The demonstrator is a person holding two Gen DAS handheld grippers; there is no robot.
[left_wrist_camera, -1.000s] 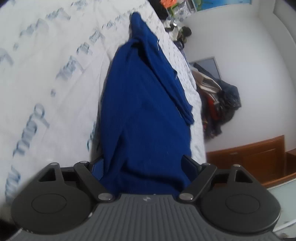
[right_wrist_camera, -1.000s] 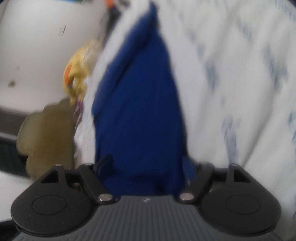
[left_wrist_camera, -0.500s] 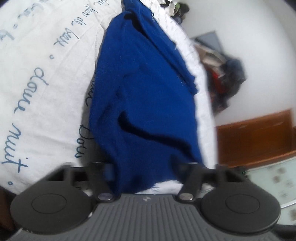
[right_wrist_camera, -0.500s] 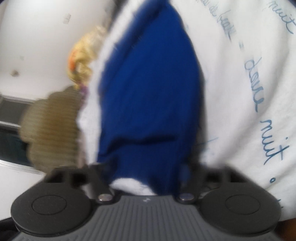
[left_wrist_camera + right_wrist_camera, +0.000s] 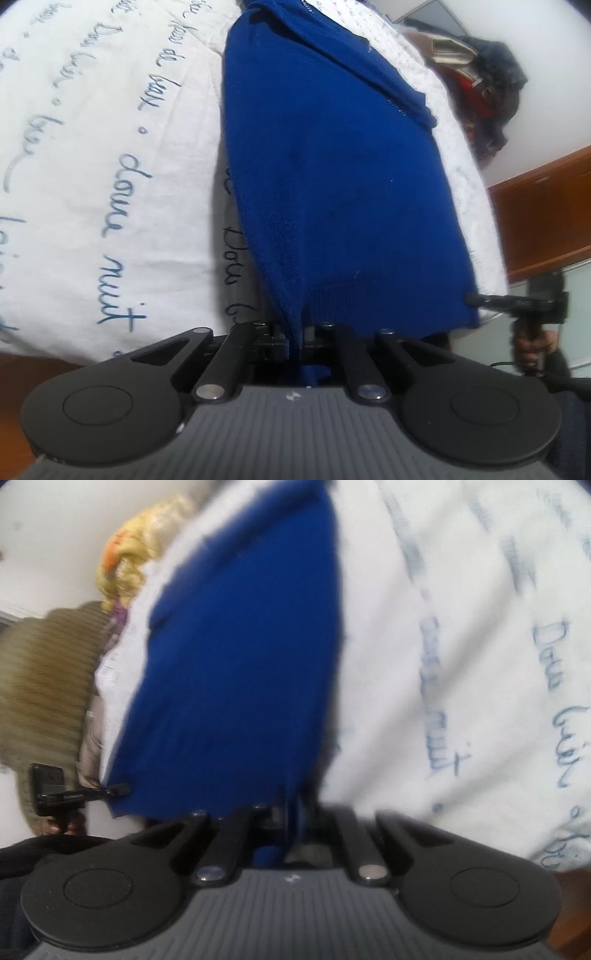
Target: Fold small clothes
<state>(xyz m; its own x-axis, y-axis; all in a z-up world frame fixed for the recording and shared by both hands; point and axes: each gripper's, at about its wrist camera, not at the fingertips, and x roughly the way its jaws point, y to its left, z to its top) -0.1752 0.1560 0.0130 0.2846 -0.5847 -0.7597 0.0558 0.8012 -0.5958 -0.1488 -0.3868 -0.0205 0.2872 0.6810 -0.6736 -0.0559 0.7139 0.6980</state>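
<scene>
A blue knit garment (image 5: pixel 332 166) lies stretched along the white bedspread (image 5: pixel 92 166) with blue handwriting print. My left gripper (image 5: pixel 295 332) is shut on its near hem at one corner. My right gripper (image 5: pixel 293 812) is shut on the same hem at the other corner; the garment (image 5: pixel 240 664) runs away from it. The right gripper also shows at the right edge of the left wrist view (image 5: pixel 532 302), pinching the hem. The left gripper shows at the left of the right wrist view (image 5: pixel 74 794). A sleeve lies folded along the garment's far side.
A pile of dark and red clothes (image 5: pixel 480 74) sits past the bed against the white wall. A wooden cabinet (image 5: pixel 546 214) stands at the right. An olive knit item (image 5: pixel 40 686) and a yellow bundle (image 5: pixel 136 550) lie off the bed's edge.
Both grippers have closed from wide open onto the garment's near hem. Both have dropped lower toward the bed's near edge.
</scene>
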